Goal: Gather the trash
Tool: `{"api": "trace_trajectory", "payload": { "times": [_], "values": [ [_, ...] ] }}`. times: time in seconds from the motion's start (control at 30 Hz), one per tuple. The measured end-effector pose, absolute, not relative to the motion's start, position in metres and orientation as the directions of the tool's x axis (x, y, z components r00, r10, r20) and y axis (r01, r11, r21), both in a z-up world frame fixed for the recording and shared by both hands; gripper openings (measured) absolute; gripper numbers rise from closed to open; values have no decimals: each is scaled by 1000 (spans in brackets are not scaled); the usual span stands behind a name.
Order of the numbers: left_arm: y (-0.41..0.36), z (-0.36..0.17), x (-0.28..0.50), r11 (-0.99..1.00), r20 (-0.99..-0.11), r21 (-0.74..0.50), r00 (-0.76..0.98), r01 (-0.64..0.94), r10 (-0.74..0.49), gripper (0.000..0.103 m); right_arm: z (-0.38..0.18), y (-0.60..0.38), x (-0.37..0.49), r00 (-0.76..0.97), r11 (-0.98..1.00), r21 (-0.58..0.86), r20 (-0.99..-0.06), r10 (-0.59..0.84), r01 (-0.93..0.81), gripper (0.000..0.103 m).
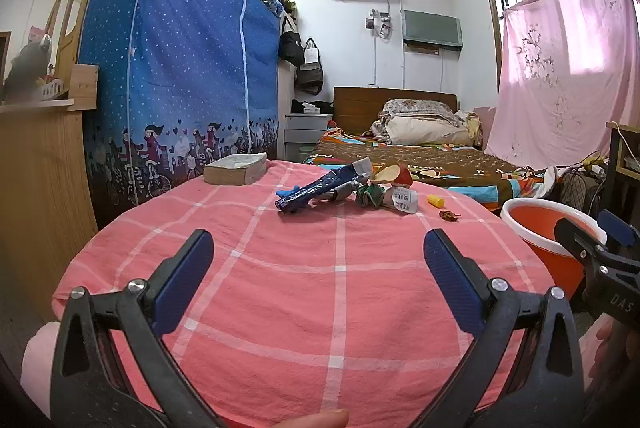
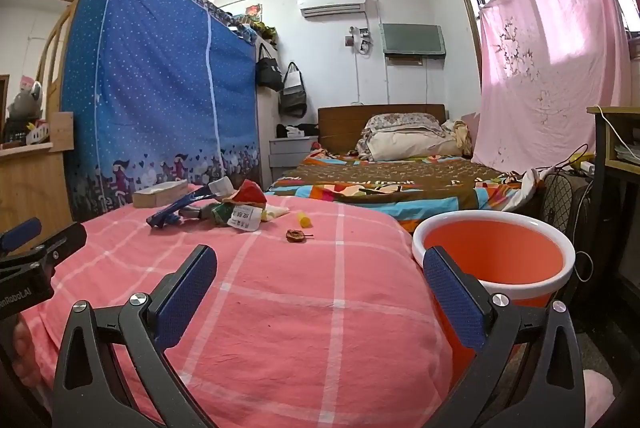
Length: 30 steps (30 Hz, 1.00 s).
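Two grippers hover low over a pink checked cloth (image 1: 340,268), both spread wide with nothing between the jaws: the left gripper (image 1: 319,256) and the right gripper (image 2: 320,272). The trash (image 1: 344,188) lies in a heap at mid-frame, near a book (image 1: 236,169). An orange bucket (image 2: 496,260) stands at right, beside the cloth.

Open cloth ahead, clutter at the far end

The pink checked cloth (image 1: 320,288) lies bare in front of both grippers; the trash pile (image 1: 344,188) and a book (image 1: 236,168) crowd its far edge, and an orange bucket (image 2: 496,260) stands just beside its right edge.
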<state>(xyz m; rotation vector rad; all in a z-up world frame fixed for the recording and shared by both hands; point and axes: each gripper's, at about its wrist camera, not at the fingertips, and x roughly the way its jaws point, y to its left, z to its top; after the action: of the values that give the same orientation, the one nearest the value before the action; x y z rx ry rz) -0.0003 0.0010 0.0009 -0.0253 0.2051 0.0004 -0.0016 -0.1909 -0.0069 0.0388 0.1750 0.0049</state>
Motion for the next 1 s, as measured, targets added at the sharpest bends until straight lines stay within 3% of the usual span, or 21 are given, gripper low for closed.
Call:
{"api": "trace_trajectory", "payload": {
  "times": [1.0],
  "values": [
    [1,1,-1,1000,-206,-17,978,1,-5,103,-7,-190,0,984,999,41,-175,9,-2,103]
  ]
}}
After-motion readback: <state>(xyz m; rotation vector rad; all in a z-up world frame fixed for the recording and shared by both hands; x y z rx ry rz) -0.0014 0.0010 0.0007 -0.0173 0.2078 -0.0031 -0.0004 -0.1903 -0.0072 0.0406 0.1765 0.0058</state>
